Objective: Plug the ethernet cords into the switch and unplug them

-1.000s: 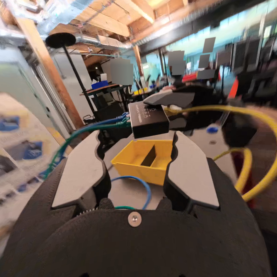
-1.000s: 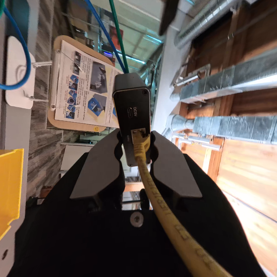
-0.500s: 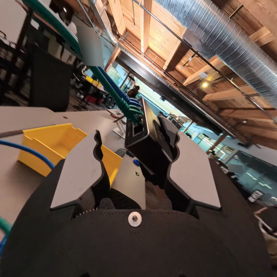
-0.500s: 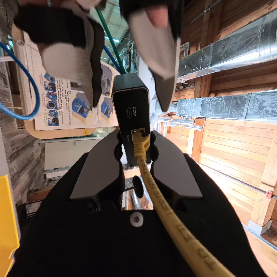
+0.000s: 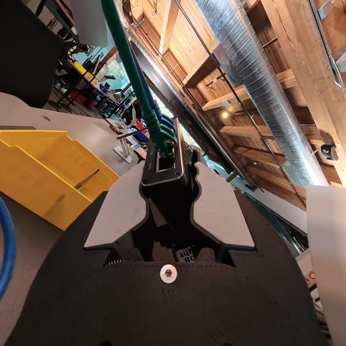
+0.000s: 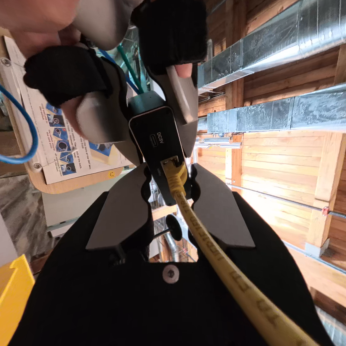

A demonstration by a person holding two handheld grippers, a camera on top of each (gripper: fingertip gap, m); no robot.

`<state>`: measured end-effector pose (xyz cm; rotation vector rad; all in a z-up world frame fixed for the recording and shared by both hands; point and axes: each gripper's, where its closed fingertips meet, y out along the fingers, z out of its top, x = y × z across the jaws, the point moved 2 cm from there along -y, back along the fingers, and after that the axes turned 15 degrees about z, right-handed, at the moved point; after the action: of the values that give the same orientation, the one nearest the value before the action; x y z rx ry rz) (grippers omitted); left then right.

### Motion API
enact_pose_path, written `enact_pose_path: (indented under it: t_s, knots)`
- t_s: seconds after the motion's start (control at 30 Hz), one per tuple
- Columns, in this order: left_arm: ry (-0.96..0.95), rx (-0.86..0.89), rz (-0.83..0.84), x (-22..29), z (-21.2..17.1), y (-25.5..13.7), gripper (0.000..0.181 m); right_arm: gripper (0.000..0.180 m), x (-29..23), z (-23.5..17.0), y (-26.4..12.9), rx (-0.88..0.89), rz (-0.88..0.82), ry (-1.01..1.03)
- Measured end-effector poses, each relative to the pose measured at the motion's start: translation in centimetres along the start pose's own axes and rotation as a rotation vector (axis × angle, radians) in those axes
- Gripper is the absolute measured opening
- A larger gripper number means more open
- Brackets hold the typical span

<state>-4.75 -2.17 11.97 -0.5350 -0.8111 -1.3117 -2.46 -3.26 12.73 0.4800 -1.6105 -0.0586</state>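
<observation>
The black switch (image 5: 162,179) is held up in the air. My left gripper (image 5: 167,168) is shut on its sides. A green cord (image 5: 129,65) and a blue cord (image 5: 144,84) are plugged into its upper ports, above one empty port (image 5: 165,164). In the right wrist view the left gripper's fingers (image 6: 104,119) clamp the switch (image 6: 157,142) from above. My right gripper (image 6: 169,174) stands around the switch's lower end, where the yellow cord (image 6: 206,234) is plugged in. Thin gaps show between its pads and the switch, so it is open.
A yellow divided bin (image 5: 37,168) sits on the grey table (image 5: 84,127) to the left and shows in the right wrist view (image 6: 13,290). A loose blue cord (image 5: 7,243) lies beside it. An instruction sheet (image 6: 61,140) on a board stands behind. Only a small space, under 4 cm, lies between the two pairs of fingers.
My left gripper came over the switch and closed on its sides. The right gripper's fingers eased apart a little and the switch tilted between them.
</observation>
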Motion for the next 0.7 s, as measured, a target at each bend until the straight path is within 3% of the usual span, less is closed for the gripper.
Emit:
enact_pose_path:
  t_s: [0.27, 0.43, 0.6, 0.7]
  knots:
    - [0.018, 0.085, 0.055, -1.9, 2.2, -1.9, 0.041, 0.044, -1.4, -1.6, 1.6, -0.032, 0.025, 0.128]
    - [0.038, 0.076, 0.005, -1.9, 1.8, -1.6, 0.040, 0.030, -2.9, -1.1, 0.8, 0.036, 0.025, 0.185]
    - [-0.029, 0.075, 0.092, -4.1, 2.2, -1.5, 0.038, 0.031, -3.4, -0.2, 0.1, 0.142, 0.048, 0.109]
    - [-0.029, 0.075, 0.159, -5.3, 2.1, -1.4, 0.038, 0.031, -4.3, 1.5, -0.3, 0.223, 0.091, -0.039]
